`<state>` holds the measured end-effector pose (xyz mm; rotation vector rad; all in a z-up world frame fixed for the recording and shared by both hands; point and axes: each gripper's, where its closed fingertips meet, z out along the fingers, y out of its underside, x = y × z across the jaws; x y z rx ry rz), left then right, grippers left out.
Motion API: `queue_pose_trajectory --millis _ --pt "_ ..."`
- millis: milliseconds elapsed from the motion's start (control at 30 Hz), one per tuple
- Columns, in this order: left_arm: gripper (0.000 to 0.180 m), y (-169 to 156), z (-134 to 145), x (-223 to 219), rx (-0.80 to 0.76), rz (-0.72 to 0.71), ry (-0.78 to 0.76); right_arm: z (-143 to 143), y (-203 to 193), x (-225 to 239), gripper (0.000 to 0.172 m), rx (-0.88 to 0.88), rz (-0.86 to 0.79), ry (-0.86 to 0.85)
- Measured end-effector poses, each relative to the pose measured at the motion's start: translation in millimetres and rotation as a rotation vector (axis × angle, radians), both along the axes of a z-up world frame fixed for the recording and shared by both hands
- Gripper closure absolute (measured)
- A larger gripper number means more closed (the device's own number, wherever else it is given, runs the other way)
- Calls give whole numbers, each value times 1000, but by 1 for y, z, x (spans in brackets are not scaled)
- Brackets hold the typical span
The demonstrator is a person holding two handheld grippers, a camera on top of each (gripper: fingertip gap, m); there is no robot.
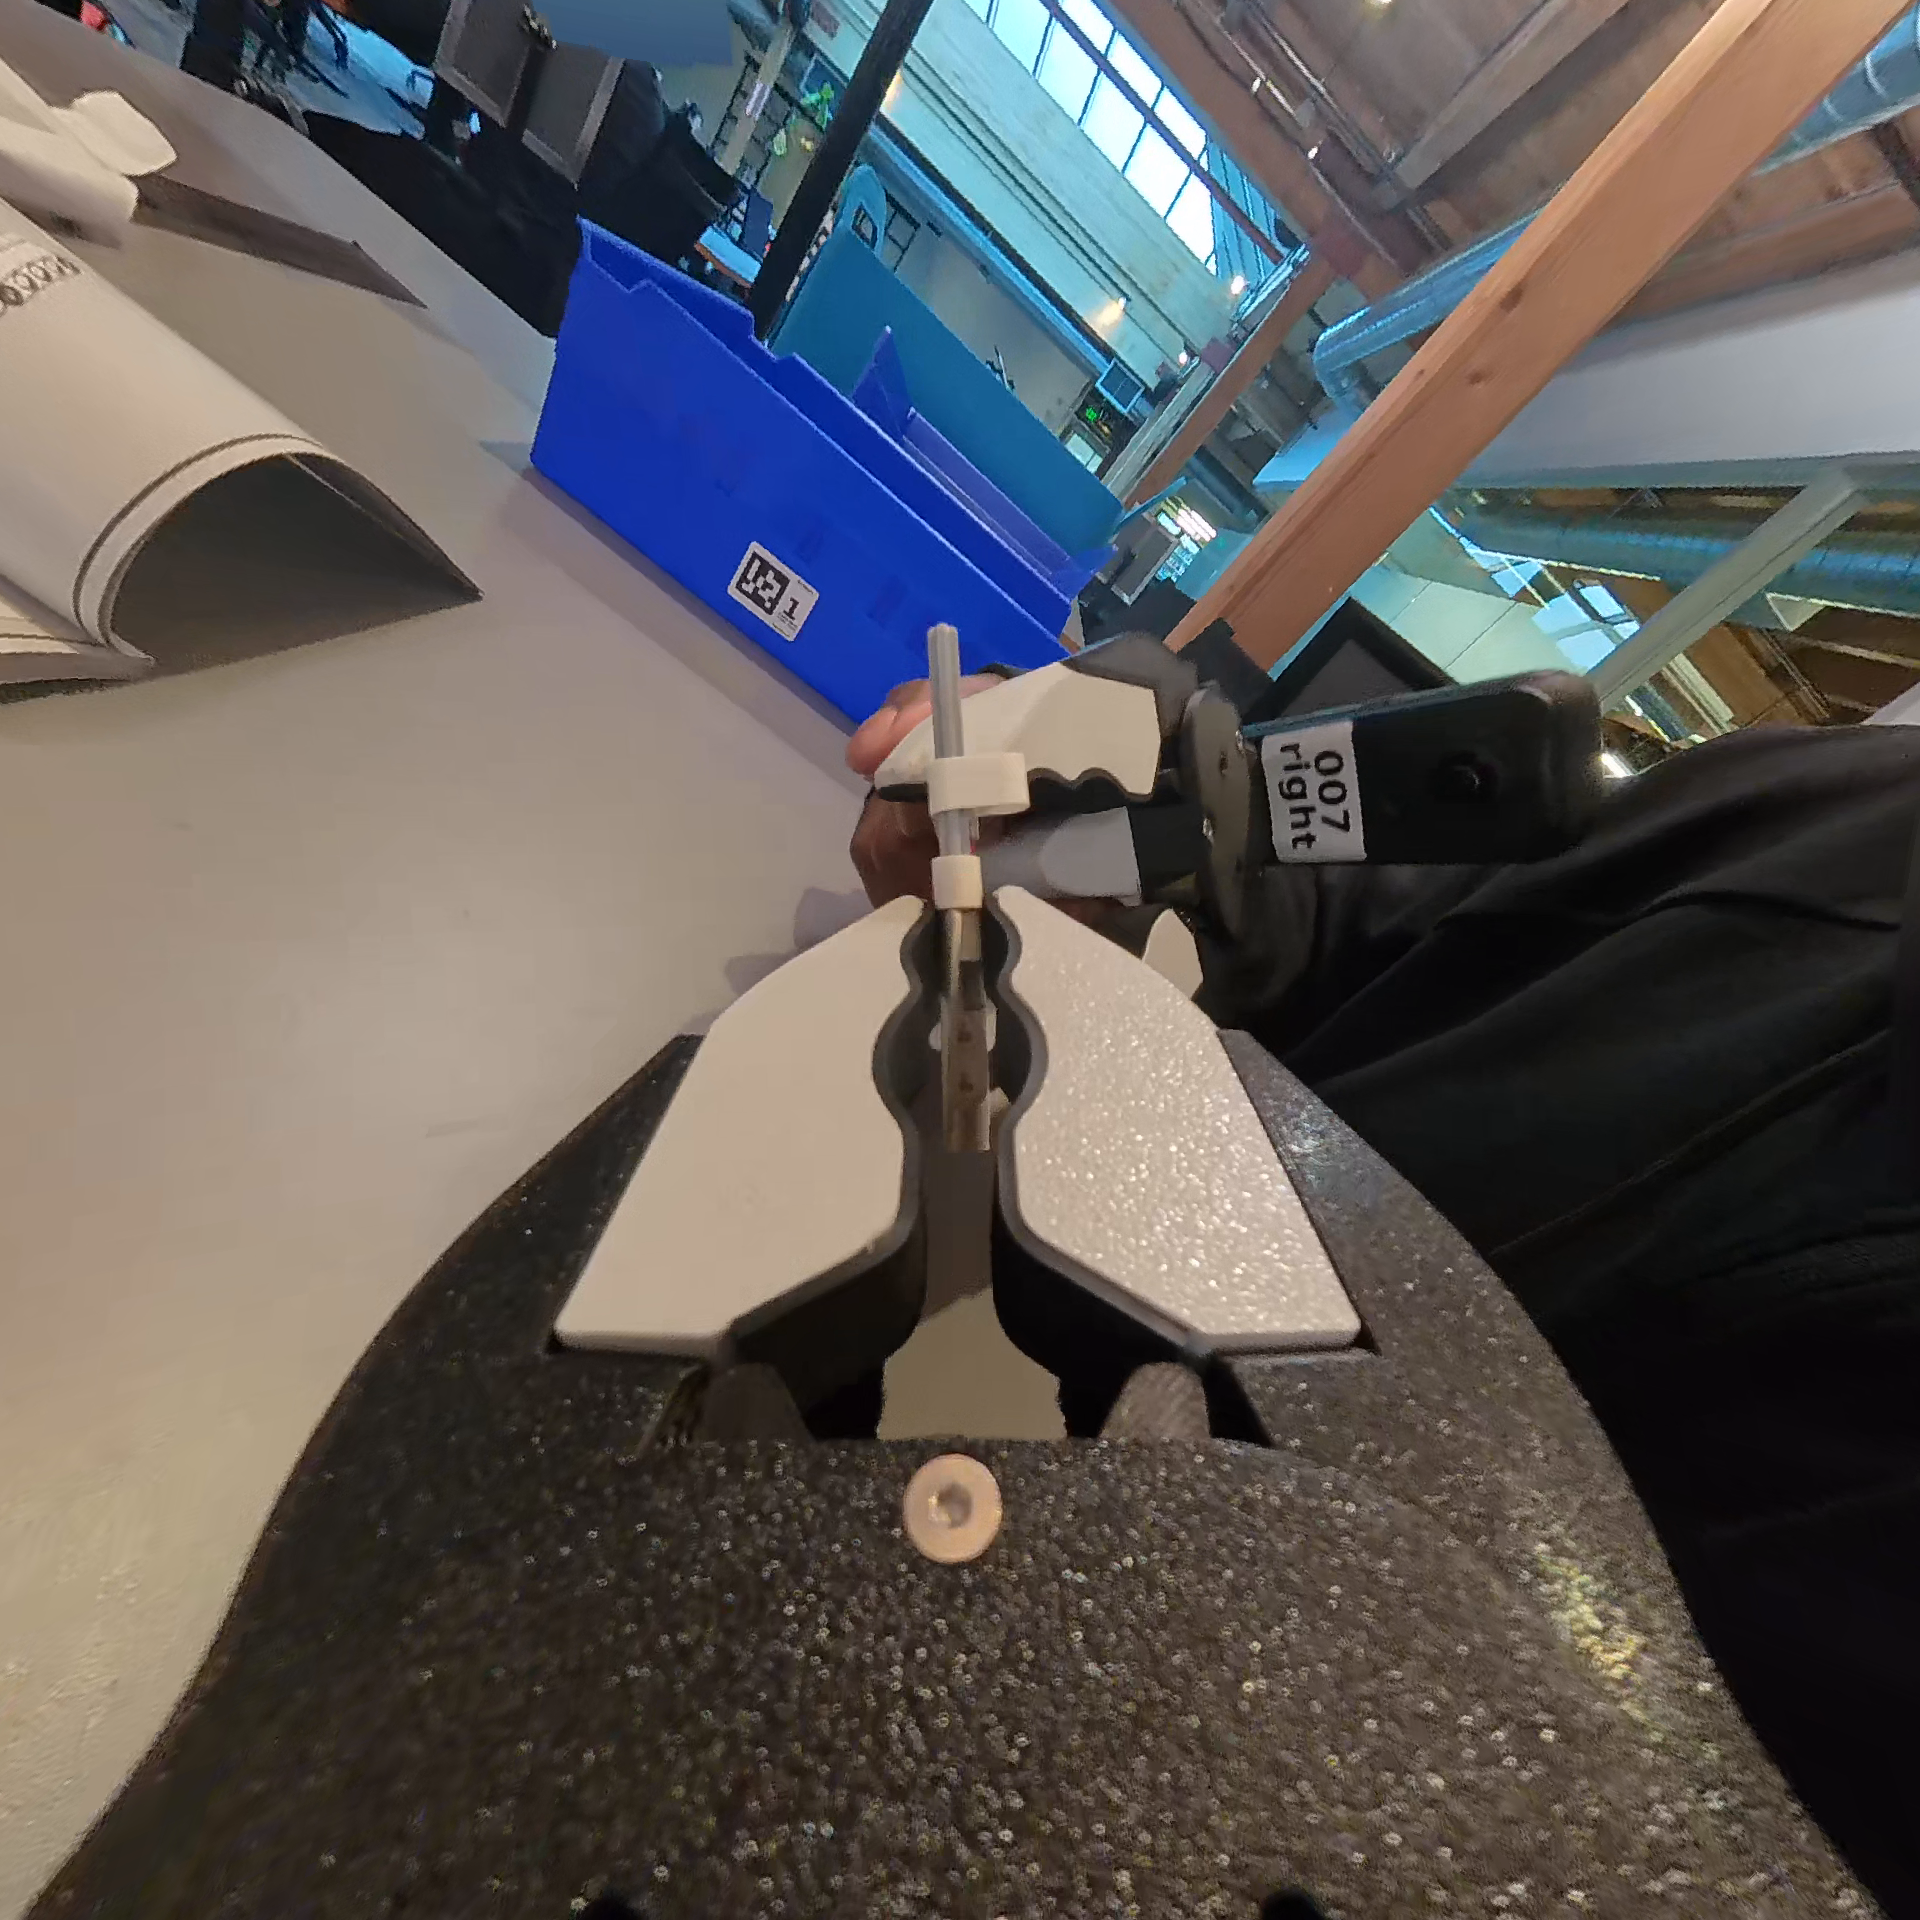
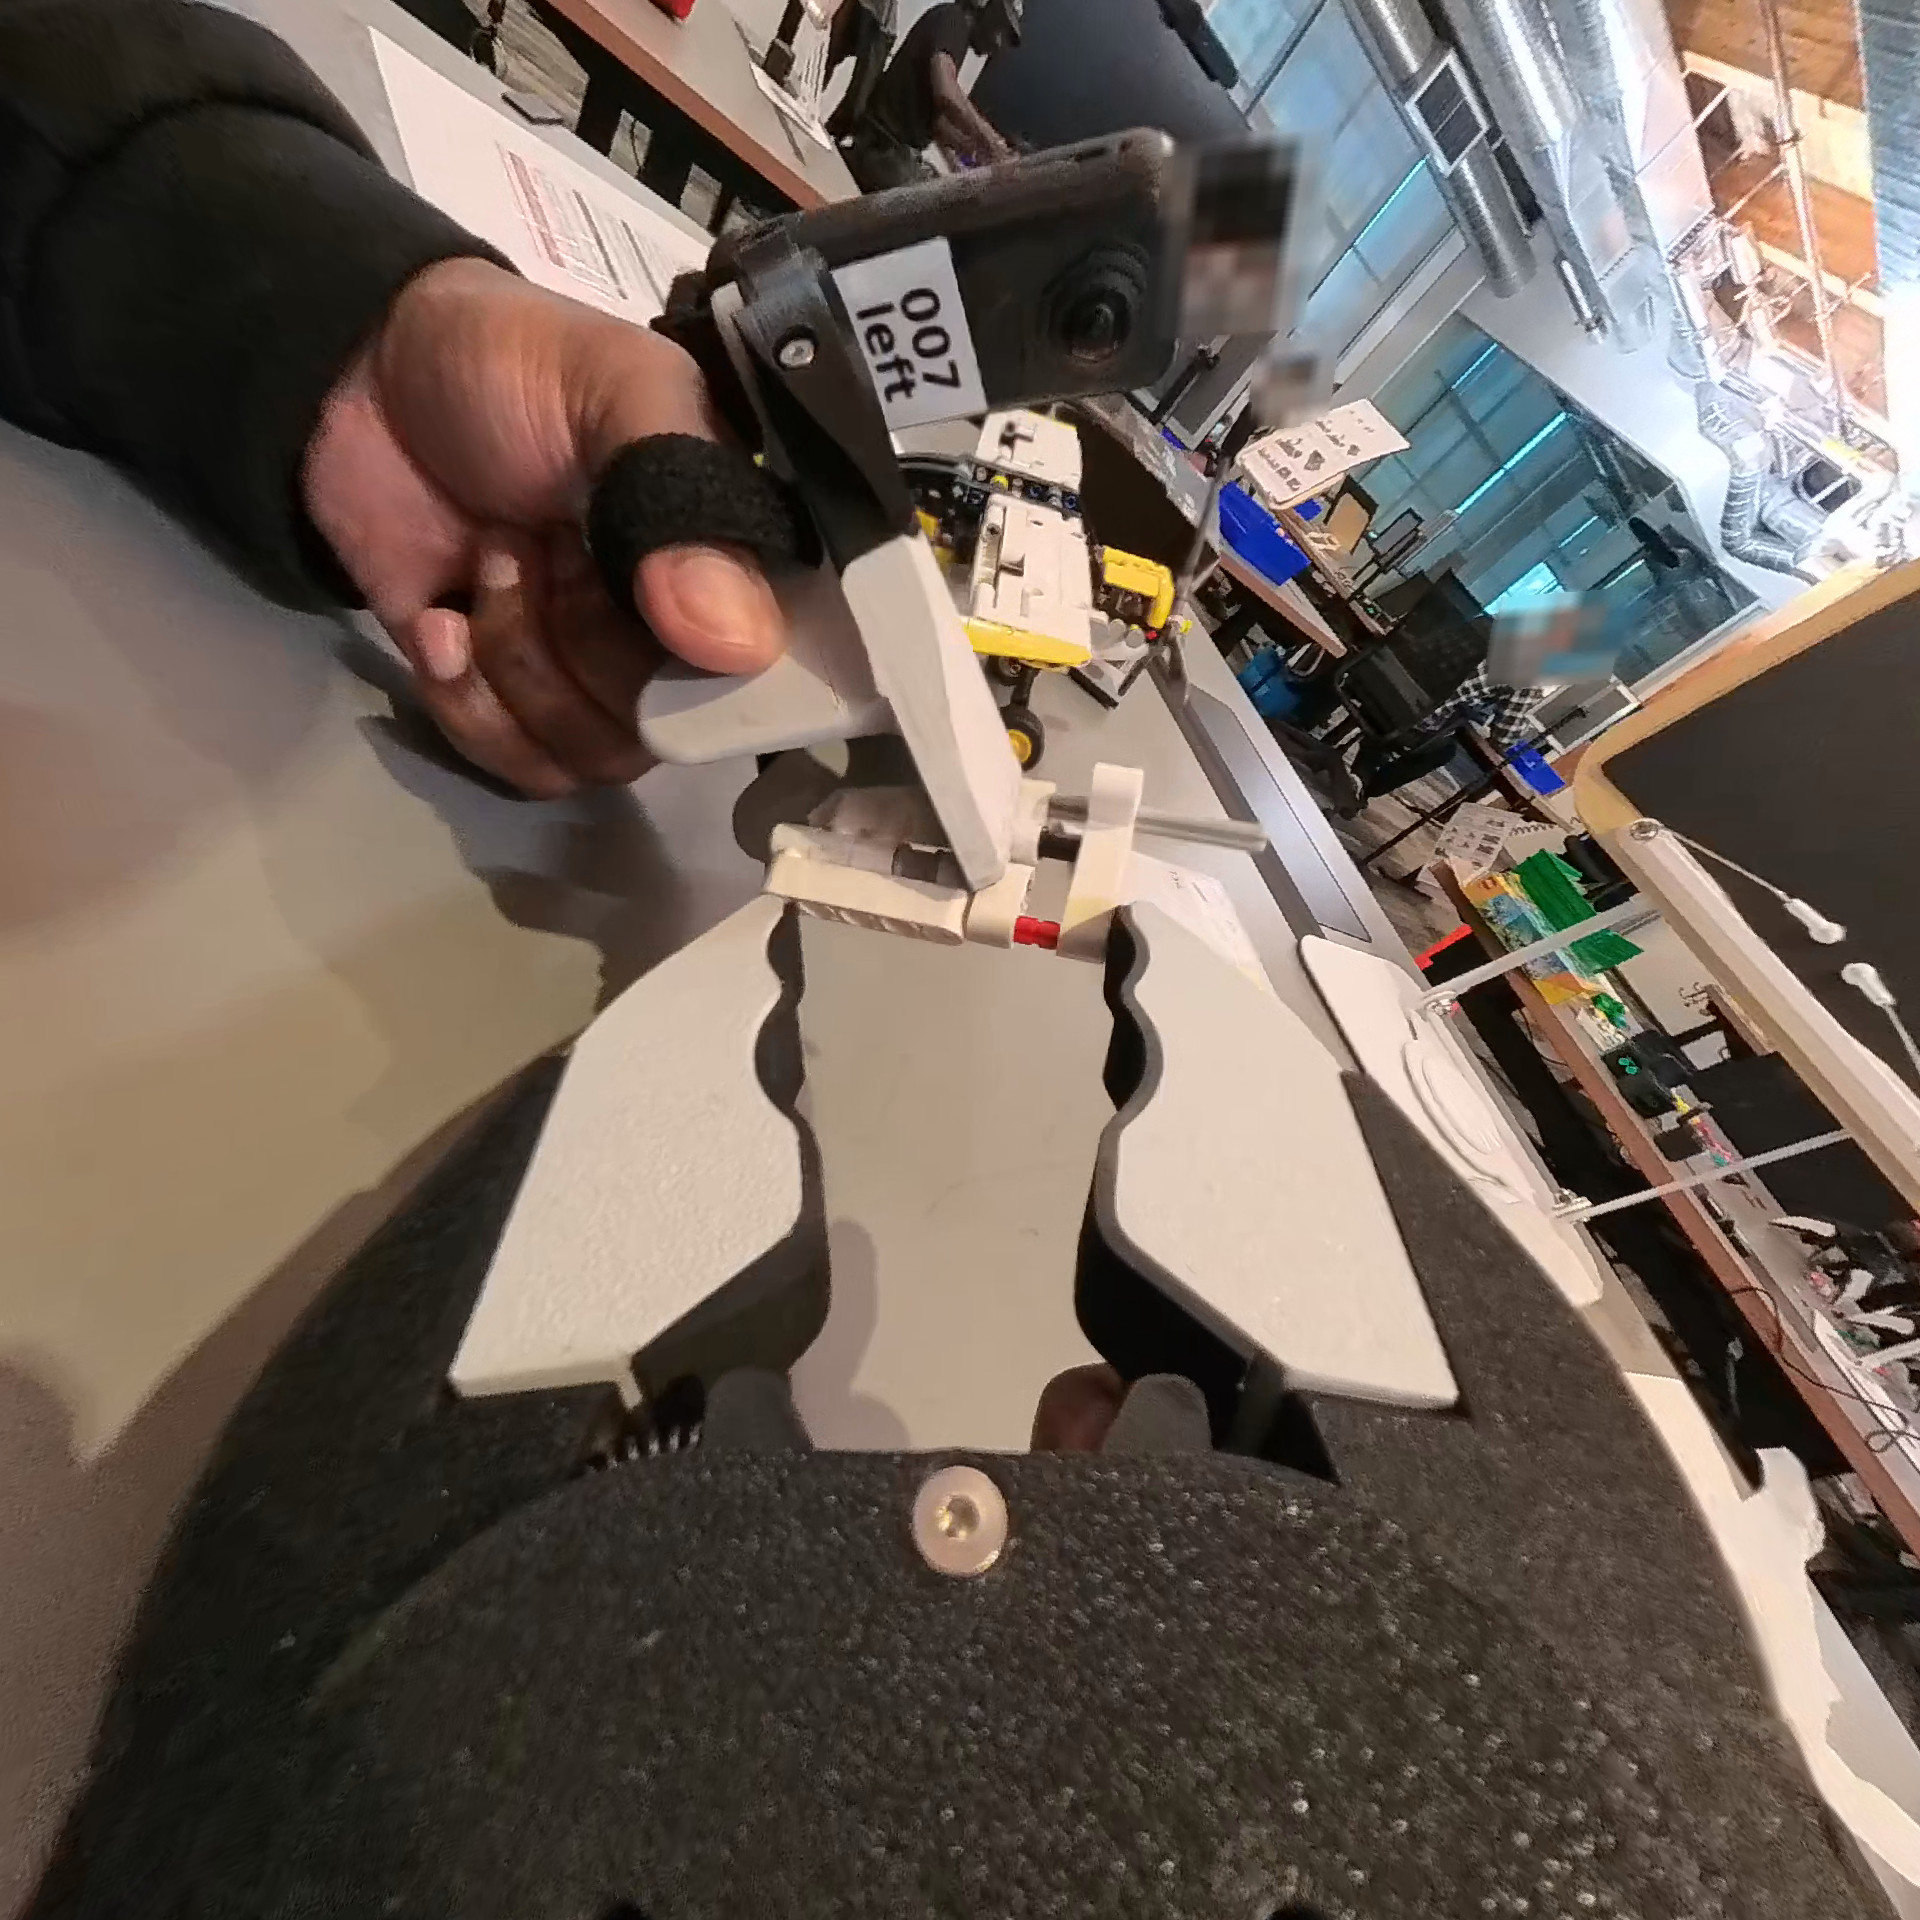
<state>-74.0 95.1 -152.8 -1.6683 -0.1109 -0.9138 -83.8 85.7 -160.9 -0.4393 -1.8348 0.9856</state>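
Left wrist view: left gripper [image 1: 961, 914] clamps white assembly [image 2: 883, 883], grey axle [image 1: 943, 686] pointing forward; right gripper [image 2: 956, 925] open.

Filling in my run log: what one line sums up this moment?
left gripper: shut on white brick assembly | right gripper: open, fingertips flanking assembly | grey axle protruding | above grey table

A pale grey tabletop [image 1: 312, 935] fills the foreground, with a blue plastic bin [image 1: 727, 457] standing at its far edge. Behind it opens a tall workshop hall — slanting timber beams [image 1: 1538, 312], silver ventilation ducts [image 2: 1455, 135] and long rows of high windows [image 1: 1122, 114] letting in cool daylight. Further back stand more work tables [image 2: 1278, 592] crowded with clutter, dark office chairs [image 2: 1403, 675] and a wood-framed dark board [image 2: 1787, 831].
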Motion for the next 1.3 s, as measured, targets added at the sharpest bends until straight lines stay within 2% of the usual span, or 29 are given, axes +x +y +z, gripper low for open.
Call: queue_pose_trajectory --millis 100,267,567,800,1000,1200,1300 --pt "173 1 2 -2 11 14 -32 -1 0 -2 113 5 -30 27" --pt "173 0 4 -1 28 10 -29 4 4 -2 123 39 -47 74" --pt "173 -2 13 -7 94 30 -6 13 1 4 111 -9 18 80" --pt "173 -3 15 -5 151 33 96 22 7 6 108 -33 20 102" --pt "173 0 13 1 126 15 48 13 4 2 103 104 -18 160" --pt "173 4 14 1 114 50 -17 10 -3 -3 99 141 -75 181" --pt "173 5 13 0 104 71 -31 11 -1 -5 103 116 -112 191"
